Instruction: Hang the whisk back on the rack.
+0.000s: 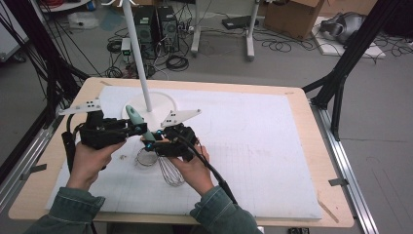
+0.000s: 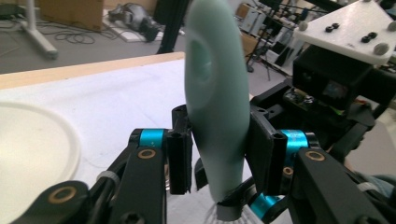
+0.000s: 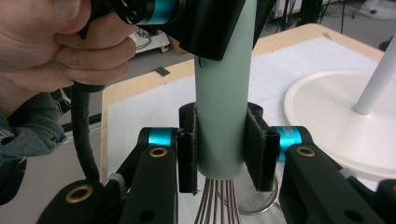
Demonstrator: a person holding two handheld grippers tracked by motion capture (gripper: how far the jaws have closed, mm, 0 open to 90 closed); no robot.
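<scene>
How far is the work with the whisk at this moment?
Done: the whisk is lifted off the white mat, its wire end low and tilted. In hand: the right gripper is shut on the green handle just above the wires, and the left gripper has its fingers on both sides of the handle higher up. Left: where the whisk should go is not shown; the white stand is just behind it.

Both forearms enter from the bottom in green sleeves. Left hand [image 1: 90, 158] holds the left gripper [image 1: 141, 129] pointing right, jaws around a handle. Right hand [image 1: 192, 168] holds the right gripper [image 1: 152, 145] pointing left, jaws clamped on the same handle, lower down.
</scene>
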